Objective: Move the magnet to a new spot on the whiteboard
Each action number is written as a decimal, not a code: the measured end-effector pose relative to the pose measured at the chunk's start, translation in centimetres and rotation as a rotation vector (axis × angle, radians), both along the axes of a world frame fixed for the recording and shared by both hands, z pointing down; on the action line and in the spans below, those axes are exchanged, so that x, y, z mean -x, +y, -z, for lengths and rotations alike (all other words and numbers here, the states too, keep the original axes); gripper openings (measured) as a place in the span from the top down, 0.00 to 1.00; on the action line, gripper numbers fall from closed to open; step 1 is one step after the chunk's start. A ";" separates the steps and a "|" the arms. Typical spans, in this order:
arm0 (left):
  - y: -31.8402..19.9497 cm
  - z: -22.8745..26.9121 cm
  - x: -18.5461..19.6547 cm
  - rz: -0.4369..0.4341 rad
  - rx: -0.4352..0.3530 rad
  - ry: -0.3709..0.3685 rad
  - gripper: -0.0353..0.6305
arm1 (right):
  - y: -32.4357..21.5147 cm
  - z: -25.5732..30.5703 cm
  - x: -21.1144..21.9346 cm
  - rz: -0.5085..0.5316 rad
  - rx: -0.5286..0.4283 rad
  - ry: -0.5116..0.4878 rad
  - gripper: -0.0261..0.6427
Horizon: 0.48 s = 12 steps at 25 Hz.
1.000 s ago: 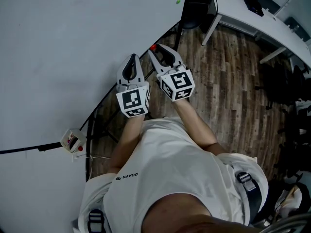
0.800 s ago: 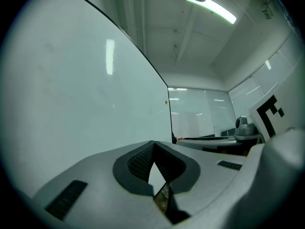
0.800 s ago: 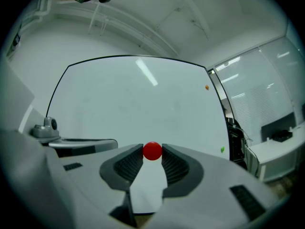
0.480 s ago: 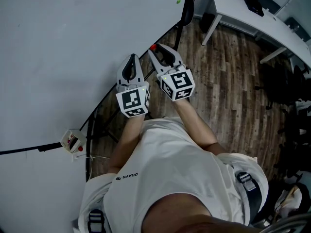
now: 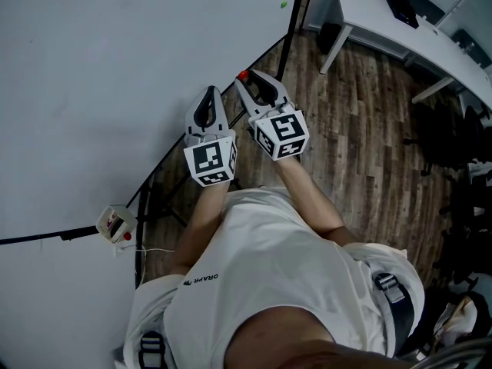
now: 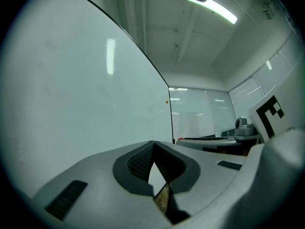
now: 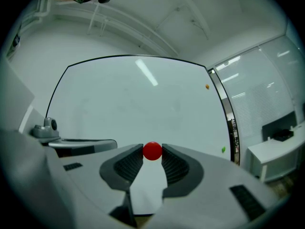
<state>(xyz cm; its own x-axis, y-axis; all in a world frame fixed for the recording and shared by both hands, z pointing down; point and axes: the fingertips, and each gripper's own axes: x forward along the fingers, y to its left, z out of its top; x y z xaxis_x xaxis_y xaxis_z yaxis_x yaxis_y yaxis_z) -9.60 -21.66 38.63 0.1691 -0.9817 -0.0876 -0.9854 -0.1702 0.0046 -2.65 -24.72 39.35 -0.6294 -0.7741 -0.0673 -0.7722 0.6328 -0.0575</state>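
A small red magnet sits between the tips of my right gripper, which is shut on it. In the right gripper view the red magnet is pinched between the dark ribbed pads, in front of the whiteboard. Whether it touches the board I cannot tell. My left gripper is held just to the left, also pointing at the whiteboard. Its tips meet with nothing between them.
A green magnet sticks near the board's right edge, and an orange magnet sits higher up. A small box with a red button hangs at the board's lower frame. A white desk stands on the wood floor to the right.
Both grippers have kept still, with the red magnet still in the right one. A dark chair beside the desk has left the top of the head view.
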 end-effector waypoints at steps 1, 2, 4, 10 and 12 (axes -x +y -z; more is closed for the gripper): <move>-0.1 0.0 0.0 0.000 0.000 0.000 0.94 | -0.1 -0.1 0.0 0.000 0.001 -0.002 0.77; -0.1 -0.1 0.0 0.000 0.000 0.000 0.94 | -0.2 -0.1 0.0 0.000 0.002 -0.004 0.77; -0.1 -0.1 0.1 0.001 0.001 0.001 0.94 | -0.3 -0.2 0.0 -0.002 0.004 -0.006 0.77; -0.1 -0.1 0.2 0.002 -0.001 0.002 0.94 | -0.3 -0.1 0.0 -0.001 0.003 -0.008 0.77; -0.1 -0.1 0.2 0.002 -0.001 0.004 0.94 | -0.3 -0.1 0.1 0.000 0.003 -0.009 0.77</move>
<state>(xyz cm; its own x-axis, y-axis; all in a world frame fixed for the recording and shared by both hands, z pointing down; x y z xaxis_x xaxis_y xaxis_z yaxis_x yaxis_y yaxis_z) -9.78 -21.74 38.70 0.1669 -0.9819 -0.0898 -0.9857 -0.1684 0.0087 -2.73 -25.01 39.46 -0.6287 -0.7745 -0.0702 -0.7718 0.6325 -0.0662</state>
